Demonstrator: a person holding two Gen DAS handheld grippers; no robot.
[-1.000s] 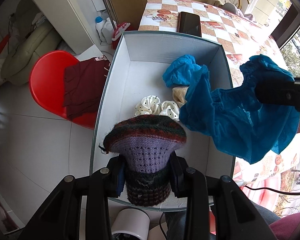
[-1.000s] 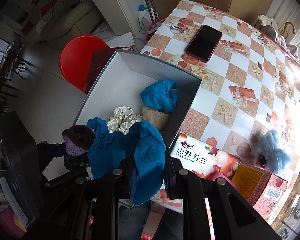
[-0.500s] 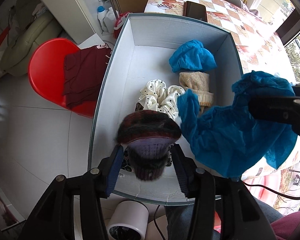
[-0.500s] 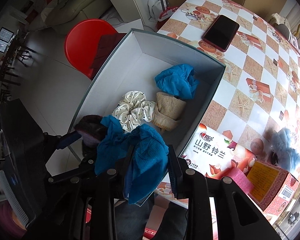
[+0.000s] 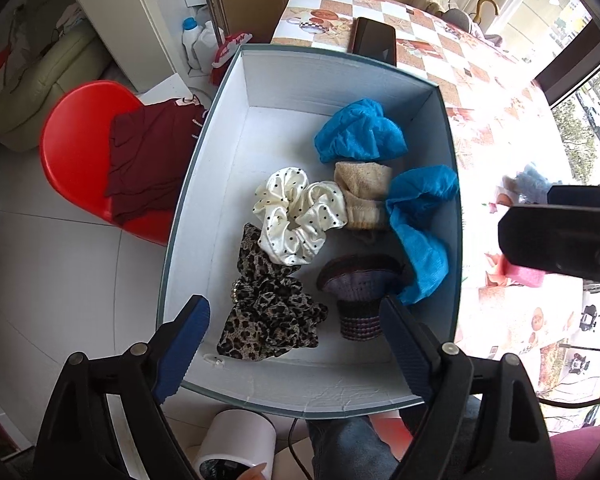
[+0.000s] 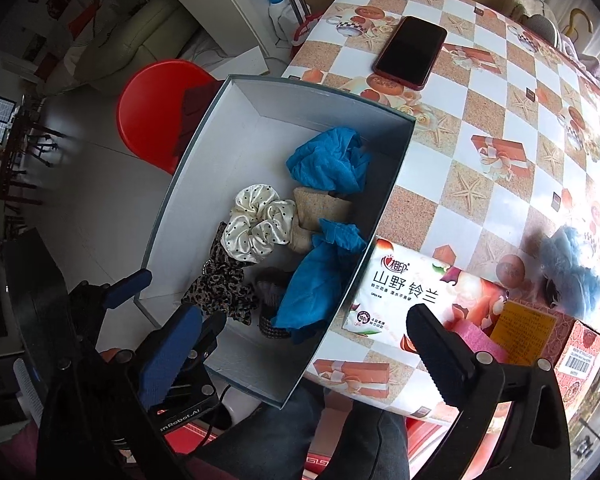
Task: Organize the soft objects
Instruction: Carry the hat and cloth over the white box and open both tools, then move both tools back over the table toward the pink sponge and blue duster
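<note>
Table [image 6: 480, 184]: wearing a checkered cloth.
Box [image 6: 388, 184]: sitting at its edge.
Phone [image 6: 410, 52]: lying flat past the box.
Tissue pack [image 6: 416, 292]: touching the box's side.
Blue fluffy thing [image 6: 572, 272]: resting near the pack.

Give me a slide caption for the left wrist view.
Open left gripper above white cardboard box holding purple knitted hat, blue covers, scrunchies.

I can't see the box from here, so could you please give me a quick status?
Left tool and right tool open, jaws just opened, empty. Knit hat and blue cover in box. Nothing obstructing.
</note>
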